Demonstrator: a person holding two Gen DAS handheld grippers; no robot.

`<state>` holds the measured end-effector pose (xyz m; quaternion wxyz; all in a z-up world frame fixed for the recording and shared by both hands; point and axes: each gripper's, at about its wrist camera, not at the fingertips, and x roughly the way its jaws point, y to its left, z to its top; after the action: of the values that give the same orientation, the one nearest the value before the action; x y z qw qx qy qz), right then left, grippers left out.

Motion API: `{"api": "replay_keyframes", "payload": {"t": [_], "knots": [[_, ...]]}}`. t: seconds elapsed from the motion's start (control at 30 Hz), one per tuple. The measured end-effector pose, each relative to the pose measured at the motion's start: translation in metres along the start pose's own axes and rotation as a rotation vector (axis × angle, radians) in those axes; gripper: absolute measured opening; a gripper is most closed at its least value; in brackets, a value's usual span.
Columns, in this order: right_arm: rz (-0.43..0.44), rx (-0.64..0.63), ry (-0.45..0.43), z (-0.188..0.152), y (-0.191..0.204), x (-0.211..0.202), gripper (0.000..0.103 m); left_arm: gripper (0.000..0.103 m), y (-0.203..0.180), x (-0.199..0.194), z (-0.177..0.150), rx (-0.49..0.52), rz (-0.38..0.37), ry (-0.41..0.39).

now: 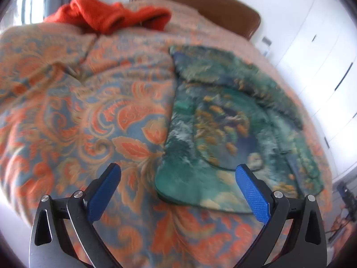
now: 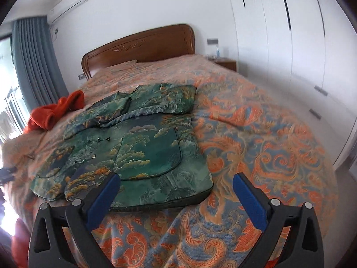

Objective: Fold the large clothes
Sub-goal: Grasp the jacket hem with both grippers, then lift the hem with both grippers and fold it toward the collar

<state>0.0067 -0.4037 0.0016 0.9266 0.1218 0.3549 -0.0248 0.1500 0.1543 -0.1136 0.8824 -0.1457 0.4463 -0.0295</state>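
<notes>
A green patterned jacket (image 2: 138, 147) lies flat on the bed, sleeves folded across its upper part. It also shows in the left wrist view (image 1: 223, 129), to the right of centre. My left gripper (image 1: 178, 174) is open and empty, hovering above the jacket's near left hem corner. My right gripper (image 2: 176, 183) is open and empty, hovering above the jacket's near right hem corner. Neither gripper touches the cloth.
The bed has an orange and blue floral cover (image 2: 256, 145). A crumpled red garment (image 2: 55, 109) lies at the far left, also in the left wrist view (image 1: 107, 15). A wooden headboard (image 2: 138, 44), white wardrobes (image 2: 290, 33) and a nightstand (image 2: 225, 63) stand beyond.
</notes>
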Motion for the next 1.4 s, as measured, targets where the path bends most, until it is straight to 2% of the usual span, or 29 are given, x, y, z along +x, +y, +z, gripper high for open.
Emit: {"api": "replay_keyframes", "payload": {"t": [0.1,0.23,0.3,0.4,0.43,0.47,0.5,0.53,0.57,0.6,0.63,0.67,0.73,0.87,1.1,1.4], "knots": [[0.074,0.065,0.106,0.008,-0.026,0.031,0.103,0.102,-0.001,0.034,0.003,0.029,0.023,0.053],[0.117,0.145,0.227,0.011,-0.054,0.077,0.103,0.102,-0.014,0.067,0.002,0.085,0.016,0.105],[0.147,0.176,0.275,0.013,-0.061,0.099,0.103,0.102,-0.016,0.076,0.001,0.089,-0.004,0.129],[0.241,0.199,0.338,0.012,-0.060,0.132,0.103,0.101,-0.018,0.081,-0.001,0.073,-0.062,0.158],[0.258,0.202,0.361,0.011,-0.058,0.140,0.103,0.099,-0.019,0.081,-0.001,0.066,-0.084,0.166],[0.273,0.207,0.386,0.010,-0.055,0.148,0.101,0.092,-0.018,0.079,-0.001,0.056,-0.106,0.173],[0.297,0.209,0.405,0.008,-0.050,0.153,0.090,0.088,-0.017,0.077,-0.001,0.044,-0.122,0.184],[0.325,0.205,0.416,0.008,-0.045,0.154,0.075,0.079,-0.016,0.075,-0.001,0.033,-0.132,0.193],[0.335,0.185,0.432,0.008,-0.037,0.155,0.071,0.067,-0.014,0.073,-0.001,0.026,-0.144,0.203],[0.328,0.161,0.436,0.009,-0.031,0.153,0.057,0.060,-0.012,0.073,0.000,0.021,-0.153,0.217],[0.325,0.144,0.434,0.010,-0.027,0.152,0.035,0.044,-0.010,0.070,0.000,0.010,-0.160,0.232],[0.329,0.141,0.434,0.011,-0.025,0.150,0.030,0.030,-0.007,0.068,0.001,-0.004,-0.173,0.239],[0.345,0.170,0.426,0.016,-0.022,0.144,0.019,0.022,-0.004,0.059,0.004,-0.037,-0.208,0.228],[0.357,0.175,0.387,0.032,-0.014,0.126,0.017,0.019,-0.009,0.030,0.009,-0.054,-0.241,0.183],[0.377,0.169,0.361,0.041,-0.014,0.099,0.015,0.018,-0.015,-0.003,-0.005,-0.026,-0.228,0.164],[0.362,0.136,0.397,0.018,-0.016,0.081,0.015,0.018,-0.002,-0.026,-0.051,-0.052,-0.194,0.207]]}}
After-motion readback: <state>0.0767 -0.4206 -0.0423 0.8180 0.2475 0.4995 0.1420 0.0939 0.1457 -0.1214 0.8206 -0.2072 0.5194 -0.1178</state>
